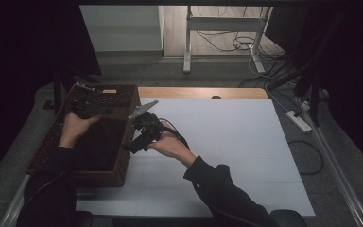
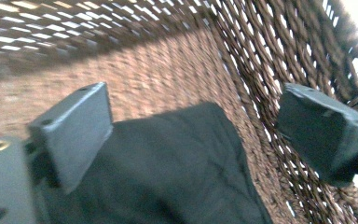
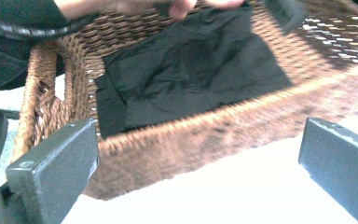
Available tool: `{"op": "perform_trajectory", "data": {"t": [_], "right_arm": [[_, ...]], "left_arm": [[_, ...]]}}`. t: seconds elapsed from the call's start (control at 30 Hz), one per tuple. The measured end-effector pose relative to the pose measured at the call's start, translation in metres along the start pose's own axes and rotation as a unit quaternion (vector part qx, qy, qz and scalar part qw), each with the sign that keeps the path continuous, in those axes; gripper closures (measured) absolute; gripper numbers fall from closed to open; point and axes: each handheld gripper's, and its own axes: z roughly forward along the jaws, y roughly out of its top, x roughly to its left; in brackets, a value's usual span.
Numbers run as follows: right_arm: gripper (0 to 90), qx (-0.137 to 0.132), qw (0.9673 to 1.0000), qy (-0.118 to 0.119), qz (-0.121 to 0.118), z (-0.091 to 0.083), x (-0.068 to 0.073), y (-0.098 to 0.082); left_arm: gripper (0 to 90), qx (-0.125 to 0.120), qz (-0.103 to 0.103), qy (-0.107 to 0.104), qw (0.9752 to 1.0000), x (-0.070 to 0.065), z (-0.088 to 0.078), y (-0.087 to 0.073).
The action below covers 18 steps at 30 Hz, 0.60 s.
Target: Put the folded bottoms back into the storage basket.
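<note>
High view: dark cloth [image 1: 101, 142] lies in the wicker basket [image 1: 128, 156] on the counter [image 1: 227, 142]; placing looks done.
Left gripper view: left claw [image 2: 191, 135] wide open, empty, above the cloth.
Right gripper view: right claw [image 3: 200, 172] wide open, empty, outside the basket wall.
Left: withdraw both.

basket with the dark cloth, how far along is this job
Looks done: the dark cloth lies folded on the floor of the wicker basket. In hand: nothing; the left tool is open above the cloth inside the basket, and the right tool is open just outside the basket's rim, over the white table. Left: probably only pulling both tools away.
</note>
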Motion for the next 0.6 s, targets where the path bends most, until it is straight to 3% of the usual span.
{"op": "perform_trajectory", "data": {"t": [0.13,0.2,0.37,0.43,0.5,0.53,0.6], "right_arm": [[0.0,-0.007,0.9999,-0.013,0.001,-0.021,-0.005,-0.008],[0.0,-0.011,0.9998,-0.018,0.000,-0.031,-0.007,-0.013],[0.0,-0.017,0.9995,-0.028,0.004,-0.052,-0.012,-0.025],[0.0,-0.013,0.9995,-0.029,0.005,-0.057,-0.014,-0.031],[0.0,-0.006,0.9993,-0.036,0.006,-0.060,-0.017,-0.038],[0.0,-0.004,0.9992,-0.038,0.008,-0.061,-0.019,-0.041],[0.0,-0.001,0.9991,-0.041,0.016,-0.064,-0.022,-0.047]], "left_arm": [[16.3,0.048,0.014,0.002,0.9987,-0.012,0.025,0.006],[24.1,0.072,0.015,0.003,0.9973,-0.014,0.034,0.007],[33.3,0.126,0.026,-0.001,0.9917,-0.021,0.055,0.007],[44.7,0.151,0.055,0.020,0.9868,-0.028,0.062,0.006],[56.3,0.167,0.091,0.062,0.9798,-0.036,0.065,0.007],[63.1,0.168,0.098,0.060,0.9789,-0.038,0.065,0.008],[84.3,0.174,0.089,0.056,0.9791,-0.038,0.066,0.010]]}}
